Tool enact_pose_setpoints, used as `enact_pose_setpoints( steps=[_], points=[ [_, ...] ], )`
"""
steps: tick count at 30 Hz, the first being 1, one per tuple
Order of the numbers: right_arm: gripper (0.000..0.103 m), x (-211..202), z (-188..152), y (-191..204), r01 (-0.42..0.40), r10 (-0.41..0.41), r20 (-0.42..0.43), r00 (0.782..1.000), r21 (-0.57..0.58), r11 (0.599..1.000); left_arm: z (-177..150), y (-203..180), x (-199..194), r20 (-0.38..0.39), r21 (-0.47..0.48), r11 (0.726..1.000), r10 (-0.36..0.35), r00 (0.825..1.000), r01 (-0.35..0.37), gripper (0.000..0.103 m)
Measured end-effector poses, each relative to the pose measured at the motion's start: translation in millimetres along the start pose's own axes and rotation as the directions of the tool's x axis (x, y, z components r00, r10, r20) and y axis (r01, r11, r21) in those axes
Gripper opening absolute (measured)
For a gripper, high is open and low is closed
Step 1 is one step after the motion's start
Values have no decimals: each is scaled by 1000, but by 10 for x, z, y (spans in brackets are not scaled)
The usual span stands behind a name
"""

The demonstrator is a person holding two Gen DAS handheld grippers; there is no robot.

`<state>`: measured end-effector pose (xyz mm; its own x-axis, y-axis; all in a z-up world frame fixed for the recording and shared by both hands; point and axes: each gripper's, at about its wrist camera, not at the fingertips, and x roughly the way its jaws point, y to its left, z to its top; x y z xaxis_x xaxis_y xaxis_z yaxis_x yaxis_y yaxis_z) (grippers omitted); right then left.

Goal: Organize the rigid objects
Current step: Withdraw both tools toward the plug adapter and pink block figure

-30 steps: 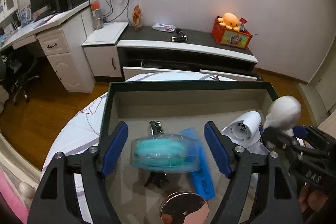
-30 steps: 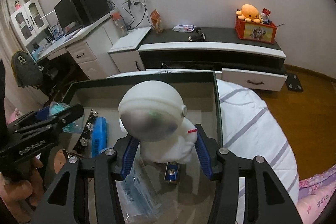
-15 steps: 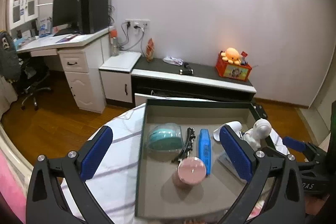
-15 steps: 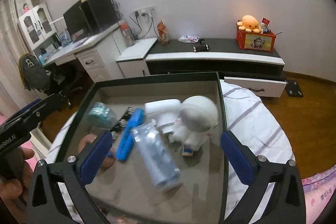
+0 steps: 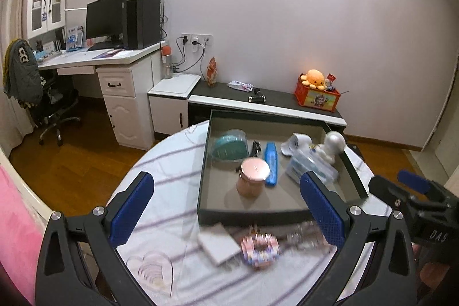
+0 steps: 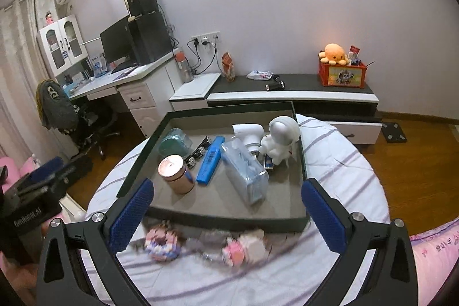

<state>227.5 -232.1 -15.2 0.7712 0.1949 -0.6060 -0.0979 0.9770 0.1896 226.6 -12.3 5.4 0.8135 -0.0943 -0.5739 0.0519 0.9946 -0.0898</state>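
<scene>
A dark tray (image 5: 252, 212) (image 6: 229, 218) sits on a round table with a striped cloth (image 5: 169, 171) (image 6: 344, 168). Inside it lie a teal clear-cased box (image 5: 229, 145) (image 6: 173, 141), a pink jar (image 5: 254, 177) (image 6: 175, 172), a blue bar (image 5: 271, 162) (image 6: 210, 159), a clear packet (image 5: 311, 167) (image 6: 243, 168), a white dryer-like item (image 6: 249, 132) and a white astronaut figure (image 5: 330, 146) (image 6: 279, 138). My left gripper (image 5: 229, 211) and right gripper (image 6: 226, 215) hang open and empty above the near side of the table. Blurred small pieces (image 5: 259, 247) (image 6: 162, 244) and a white card (image 5: 219, 244) lie in front of the tray.
A low TV cabinet (image 5: 266, 102) (image 6: 289, 93) with an orange plush on a red box (image 5: 315, 93) stands behind the table. A white desk (image 5: 94, 62) with monitor and a chair (image 5: 37, 93) are at left. Pink bedding (image 6: 430, 248) borders the table.
Both grippers opened, letting go of the teal box and the astronaut figure inside the tray, then pulled back and up. The whole tray and the table's near side have come into view.
</scene>
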Motion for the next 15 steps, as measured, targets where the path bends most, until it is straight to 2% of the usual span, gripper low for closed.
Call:
enact_pose_setpoints(
  steps=[8,15],
  points=[
    [103,-328,-240,85,-11,11,15,1000,-13,1000,-333,-18,-332,-19,-10,1000,7,1000,-7,103],
    [103,-513,-504,29,-14,14,8,1000,23,1000,-562,79,-432,-55,-42,999,18,998,-21,103]
  ],
)
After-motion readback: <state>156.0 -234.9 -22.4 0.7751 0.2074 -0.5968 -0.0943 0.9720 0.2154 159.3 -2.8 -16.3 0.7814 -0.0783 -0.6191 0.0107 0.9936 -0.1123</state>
